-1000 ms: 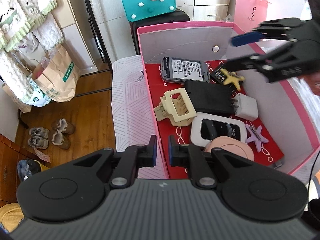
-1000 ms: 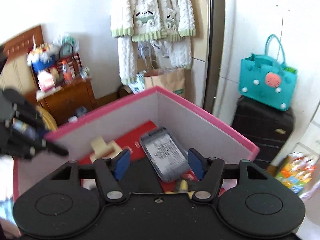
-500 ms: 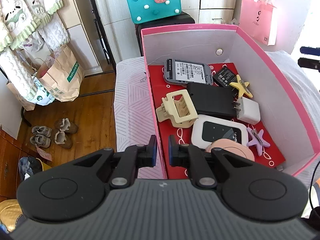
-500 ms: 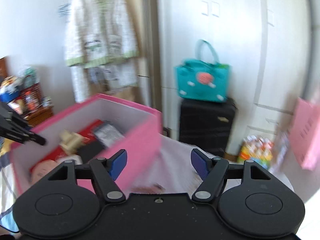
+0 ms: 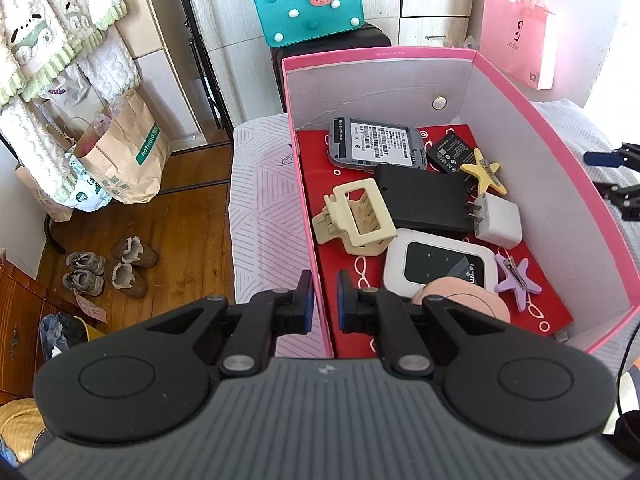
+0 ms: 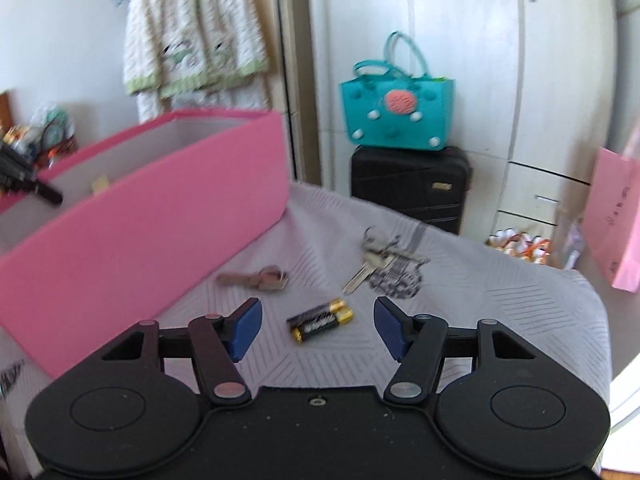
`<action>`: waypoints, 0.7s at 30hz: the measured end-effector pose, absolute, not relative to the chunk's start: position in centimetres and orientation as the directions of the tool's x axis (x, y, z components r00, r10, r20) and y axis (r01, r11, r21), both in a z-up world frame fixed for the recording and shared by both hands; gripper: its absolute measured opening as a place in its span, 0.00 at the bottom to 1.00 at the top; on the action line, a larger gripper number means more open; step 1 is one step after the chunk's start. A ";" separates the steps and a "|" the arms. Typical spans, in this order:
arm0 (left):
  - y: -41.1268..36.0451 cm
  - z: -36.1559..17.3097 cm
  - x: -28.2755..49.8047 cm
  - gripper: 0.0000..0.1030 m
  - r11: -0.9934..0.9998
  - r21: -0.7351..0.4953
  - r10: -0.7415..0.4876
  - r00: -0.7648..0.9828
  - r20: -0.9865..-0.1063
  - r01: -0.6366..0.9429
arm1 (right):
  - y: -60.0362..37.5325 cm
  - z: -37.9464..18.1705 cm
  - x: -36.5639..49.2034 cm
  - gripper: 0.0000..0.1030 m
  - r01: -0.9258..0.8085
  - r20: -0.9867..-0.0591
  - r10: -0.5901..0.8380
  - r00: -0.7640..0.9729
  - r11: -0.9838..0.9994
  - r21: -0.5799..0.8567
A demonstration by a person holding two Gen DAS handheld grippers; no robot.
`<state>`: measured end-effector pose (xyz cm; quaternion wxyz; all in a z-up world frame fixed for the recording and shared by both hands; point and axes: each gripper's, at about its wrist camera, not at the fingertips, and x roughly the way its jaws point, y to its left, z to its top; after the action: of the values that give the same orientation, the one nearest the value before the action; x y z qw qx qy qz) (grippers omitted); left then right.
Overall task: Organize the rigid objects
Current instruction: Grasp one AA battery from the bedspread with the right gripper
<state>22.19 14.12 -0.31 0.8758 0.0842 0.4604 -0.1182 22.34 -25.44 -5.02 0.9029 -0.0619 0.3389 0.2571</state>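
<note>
My left gripper (image 5: 322, 306) is shut on the near left wall of the pink box (image 5: 580, 184). Inside lie a beige hair claw (image 5: 356, 220), a black case (image 5: 424, 200), a white wifi unit (image 5: 440, 266), a grey battery pack (image 5: 376, 144), a white plug (image 5: 500, 222) and star clips (image 5: 482, 174). My right gripper (image 6: 318, 326) hovers low over the white cloth, right of the pink box (image 6: 140, 240). Its jaws are closing, with two black-and-gold batteries (image 6: 320, 319) lying between the pads, untouched. Its fingertips (image 5: 600, 159) show at the left wrist view's right edge.
Keys (image 6: 374, 262) and a brownish key-like piece (image 6: 260, 278) lie on the cloth beyond the batteries. A black suitcase (image 6: 408, 188) carrying a teal bag (image 6: 396, 116) stands behind the bed. Pink bag (image 6: 616, 220) hangs at right; shoes (image 5: 108, 272) on the floor.
My right gripper swung out of the box to the right and sank toward the cloth, so batteries and keys came into its view. The left gripper kept its hold and place.
</note>
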 end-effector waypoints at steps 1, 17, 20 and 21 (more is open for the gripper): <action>14.1 -0.3 22.2 0.08 0.958 0.038 -0.130 0.547 -0.827 0.285 | -25.3 -5.3 22.3 0.65 -0.515 -0.657 0.422 0.625 0.855 0.059; 14.1 -0.3 22.2 0.09 0.957 0.039 -0.132 0.546 -0.827 0.289 | -25.2 -7.3 24.9 0.49 -0.601 -0.675 0.474 0.566 0.798 0.056; 14.1 -0.3 22.2 0.09 0.957 0.037 -0.132 0.547 -0.827 0.288 | -24.8 -7.1 24.1 0.46 -0.616 -0.674 0.476 0.565 0.787 0.040; 14.1 -0.3 22.2 0.09 0.957 0.037 -0.133 0.547 -0.827 0.288 | -24.7 -7.1 24.0 0.46 -0.610 -0.675 0.468 0.571 0.791 0.032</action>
<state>22.21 14.14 -0.27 0.8754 0.0844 0.4606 -0.1201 23.99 -24.73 -7.08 0.8803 -0.1025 0.3476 0.3063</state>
